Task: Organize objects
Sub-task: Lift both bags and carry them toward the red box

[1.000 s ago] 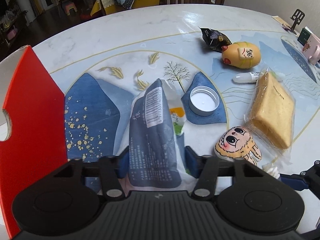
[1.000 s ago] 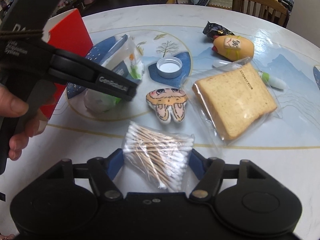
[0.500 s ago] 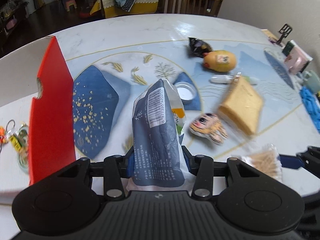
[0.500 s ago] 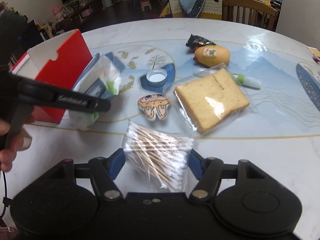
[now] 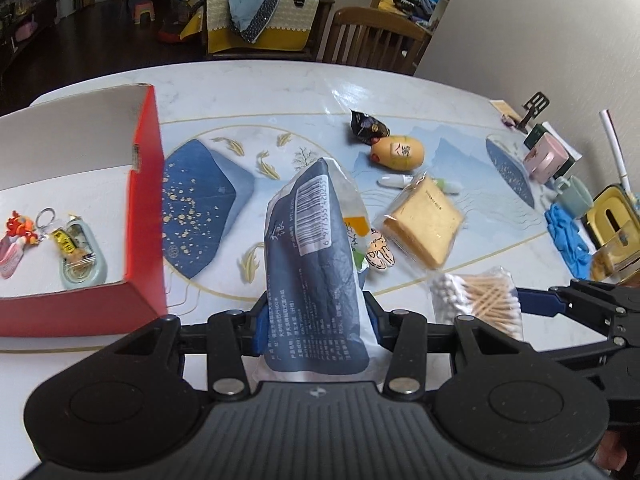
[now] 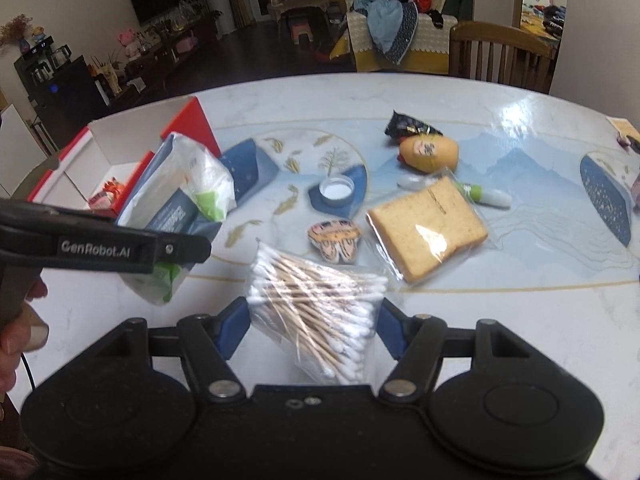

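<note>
Meanwhile the left gripper (image 5: 316,320) clamped a blue packet (image 5: 316,264) above the marble table (image 5: 248,88) beside a red box (image 5: 144,208), while the right gripper (image 6: 310,326) pinched a cotton-swab bag (image 6: 316,300).

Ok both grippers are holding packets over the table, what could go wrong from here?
1. The left gripper pinches only the tall blue packet's bottom; it could flop or slip before reaching the red box.
2. The right gripper squeezes a loose cotton swab bag; the slick plastic might slide out.
3. The two grippers sit close and may bump.
</note>
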